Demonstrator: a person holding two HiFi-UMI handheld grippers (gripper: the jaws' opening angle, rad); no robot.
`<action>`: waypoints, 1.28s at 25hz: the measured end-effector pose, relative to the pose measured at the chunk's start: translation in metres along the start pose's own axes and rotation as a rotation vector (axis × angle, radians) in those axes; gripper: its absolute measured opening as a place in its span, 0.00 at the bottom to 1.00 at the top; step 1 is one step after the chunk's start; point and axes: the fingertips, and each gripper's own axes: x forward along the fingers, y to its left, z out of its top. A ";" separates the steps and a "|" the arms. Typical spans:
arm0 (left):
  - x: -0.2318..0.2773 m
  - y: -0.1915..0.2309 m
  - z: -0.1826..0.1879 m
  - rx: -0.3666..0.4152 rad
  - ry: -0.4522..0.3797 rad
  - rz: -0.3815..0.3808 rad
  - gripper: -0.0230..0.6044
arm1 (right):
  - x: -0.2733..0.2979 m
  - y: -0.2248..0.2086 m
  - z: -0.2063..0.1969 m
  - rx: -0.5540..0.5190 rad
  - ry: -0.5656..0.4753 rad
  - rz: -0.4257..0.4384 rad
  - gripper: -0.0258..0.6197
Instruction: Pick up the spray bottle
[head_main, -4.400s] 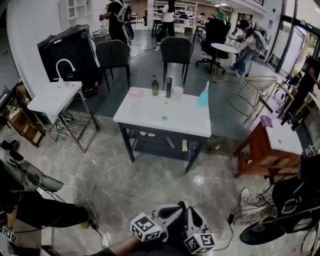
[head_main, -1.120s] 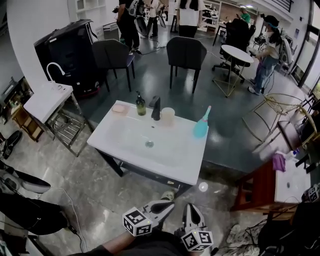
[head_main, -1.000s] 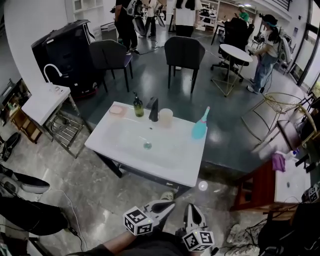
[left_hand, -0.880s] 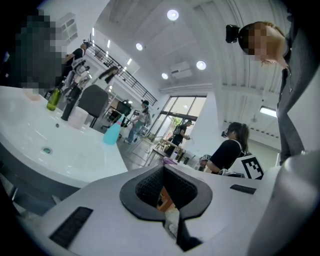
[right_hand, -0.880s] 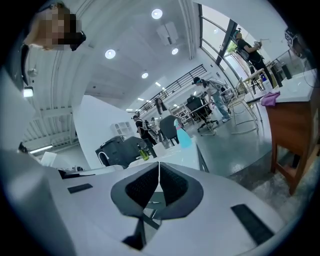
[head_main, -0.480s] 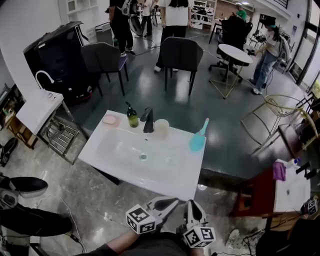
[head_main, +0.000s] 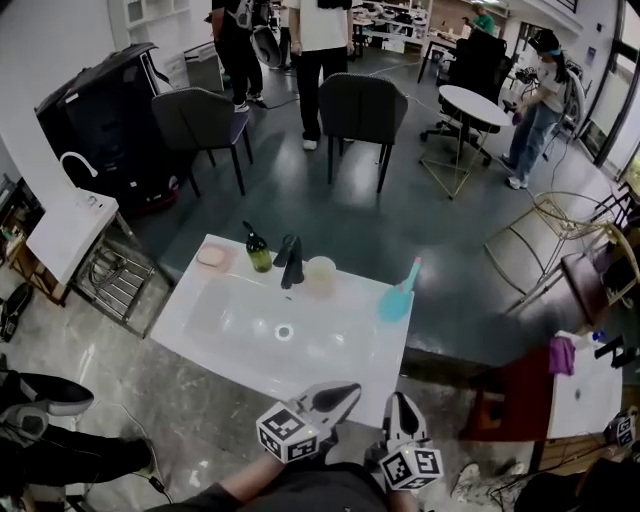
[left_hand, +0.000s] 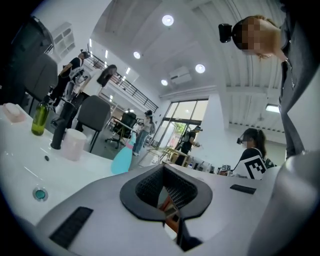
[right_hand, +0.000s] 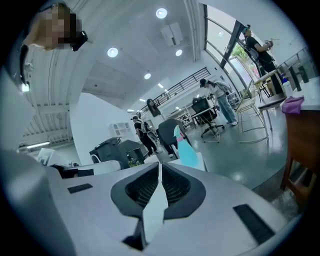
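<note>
In the head view, two grippers sit at the bottom edge: the left gripper (head_main: 343, 393) and the right gripper (head_main: 399, 402), each with one marker cube, the arms behind them cut off by the frame. Ahead of the fingers stands one white sink table (head_main: 340, 365) bearing one teal spray bottle (head_main: 396, 298), straight beyond the right fingers and well apart, plus one cup (head_main: 321, 277), one black faucet (head_main: 291, 262), one green soap bottle (head_main: 258, 255) and one pink soap dish (head_main: 211, 256), all beyond and left of the left fingers. Against half a second ago, the table's near edge lies closer to the fingertips. In the left gripper view, the left gripper (left_hand: 163, 169) is clenched on nothing, pads meeting at the tip; the spray bottle (left_hand: 122, 159) rises up-left of them, its base hidden by the gripper body. In the right gripper view, the right gripper (right_hand: 160, 167) is likewise clenched and empty; the spray bottle (right_hand: 186, 150) shows just above-right of the pads, its lower part hidden.
</note>
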 end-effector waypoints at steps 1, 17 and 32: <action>0.006 0.003 0.003 0.007 0.000 -0.005 0.04 | 0.005 -0.005 0.004 -0.003 -0.009 -0.009 0.05; 0.077 0.060 0.027 0.055 0.029 -0.100 0.04 | 0.083 -0.043 0.033 -0.040 -0.077 -0.080 0.05; 0.112 0.100 0.029 0.006 0.058 -0.079 0.04 | 0.145 -0.054 0.050 -0.144 -0.019 -0.028 0.22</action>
